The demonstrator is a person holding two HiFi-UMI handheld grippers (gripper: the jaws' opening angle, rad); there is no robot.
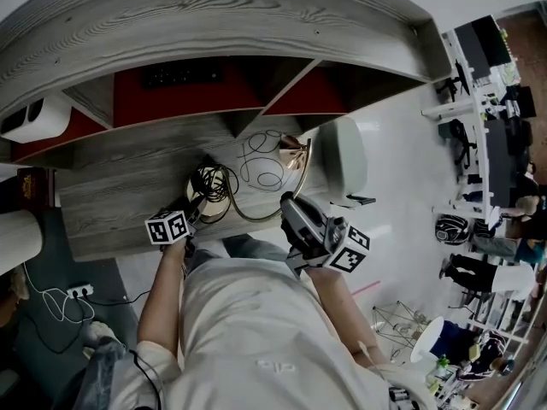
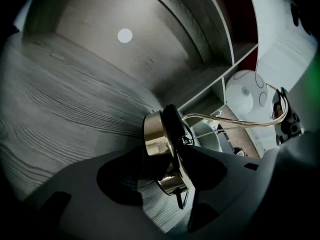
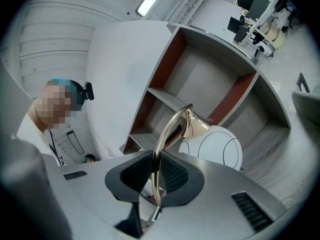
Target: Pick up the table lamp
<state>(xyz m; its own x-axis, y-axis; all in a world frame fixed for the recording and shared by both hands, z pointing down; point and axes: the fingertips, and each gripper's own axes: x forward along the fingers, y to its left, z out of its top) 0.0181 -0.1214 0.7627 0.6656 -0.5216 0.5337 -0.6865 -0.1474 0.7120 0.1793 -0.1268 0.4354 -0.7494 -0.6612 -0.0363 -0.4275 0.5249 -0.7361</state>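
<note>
Brass-stemmed table lamp (image 1: 256, 214) on grey wood desk (image 1: 111, 186), white globe shade (image 1: 265, 156) toward the shelves. Right gripper (image 3: 155, 171) clenched on curved stem (image 3: 162, 139). Left gripper (image 2: 167, 171) released, jaws wide apart, round brass base (image 2: 159, 139) between them.

Lamp (image 1: 265, 165): white round shade (image 3: 215, 151) with thin black looping lines, gold curved stem (image 3: 167, 129), shiny gold-silver base (image 2: 159, 136), black cord (image 1: 209, 182). Bench (image 1: 111, 195): grey wood grain. Shelf (image 1: 214, 24): same grey grain, dark red back panels. Left tool (image 2: 167, 171) and right tool (image 3: 155, 176): grey bodies, black pads (image 3: 174, 176), ribbed on the right one. Cubes (image 1: 167, 226): black-and-white square markers. Shirt (image 1: 248, 314) pale beige. Floor (image 1: 393, 161) white.
</note>
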